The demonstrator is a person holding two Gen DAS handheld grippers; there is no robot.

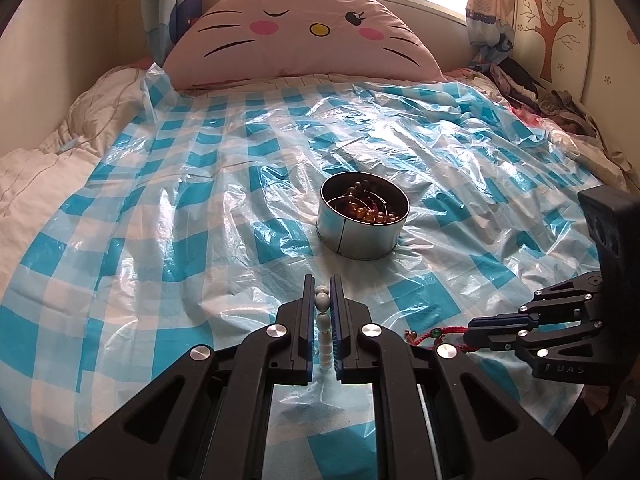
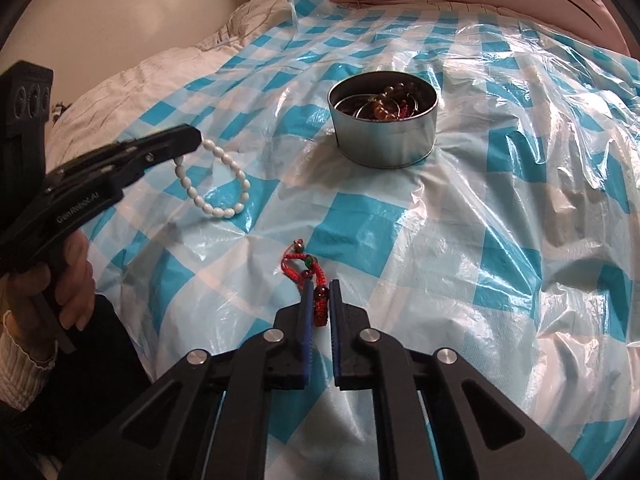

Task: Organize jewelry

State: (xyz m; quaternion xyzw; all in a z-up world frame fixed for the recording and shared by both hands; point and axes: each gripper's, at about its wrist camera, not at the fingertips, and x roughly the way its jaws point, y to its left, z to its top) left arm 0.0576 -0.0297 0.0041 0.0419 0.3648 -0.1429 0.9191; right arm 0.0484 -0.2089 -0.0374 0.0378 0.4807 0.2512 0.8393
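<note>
A round metal tin [image 1: 362,236] holding amber bead bracelets and wire hoops sits mid-bed; it also shows in the right wrist view [image 2: 386,142]. My left gripper [image 1: 322,290] is shut on a white bead bracelet [image 1: 323,334], whose loop hangs from the gripper in the right wrist view [image 2: 218,184]. My right gripper [image 2: 320,292] is shut on a red cord bracelet [image 2: 310,272] with a green bead, just above the sheet. The right gripper [image 1: 476,330] and the cord [image 1: 430,334] also show at the right of the left wrist view. The left gripper [image 2: 192,140] shows at the left.
A crinkled blue-and-white checked plastic sheet [image 1: 208,184] covers the bed. A pink cat-face pillow [image 1: 304,36] stands at the head. Dark clothes [image 1: 552,100] are heaped at the far right. A white quilt [image 1: 36,176] lies along the left edge by the wall.
</note>
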